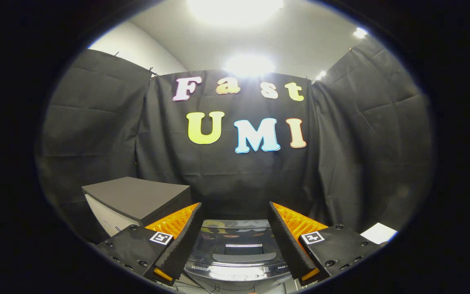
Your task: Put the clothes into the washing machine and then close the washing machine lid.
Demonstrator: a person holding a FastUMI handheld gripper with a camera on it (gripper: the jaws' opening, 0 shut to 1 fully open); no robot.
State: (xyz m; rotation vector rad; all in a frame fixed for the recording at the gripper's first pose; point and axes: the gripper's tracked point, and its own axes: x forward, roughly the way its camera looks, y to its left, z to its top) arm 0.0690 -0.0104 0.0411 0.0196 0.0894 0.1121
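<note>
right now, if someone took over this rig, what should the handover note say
Gripper: open, fingers spread, holding nothing.
Glossy dark top-loading washing machine: low down between the fingers and just ahead of them; its lid looks shut, though I can't be sure.
Dark-topped grey box: beyond the left finger.
White sheet: past the right finger.
Clothes: I can't place them from here.
Done: cannot tell whether loading is done.
Left: confirm the clothes are inside and the lid closed.

One washing machine (237, 253), one dark-topped box (137, 198), one claw (235, 220), open, two fingers.

Black cloth walls (235, 179), white ceiling (300, 45), bright ceiling lights (249, 65).
</note>
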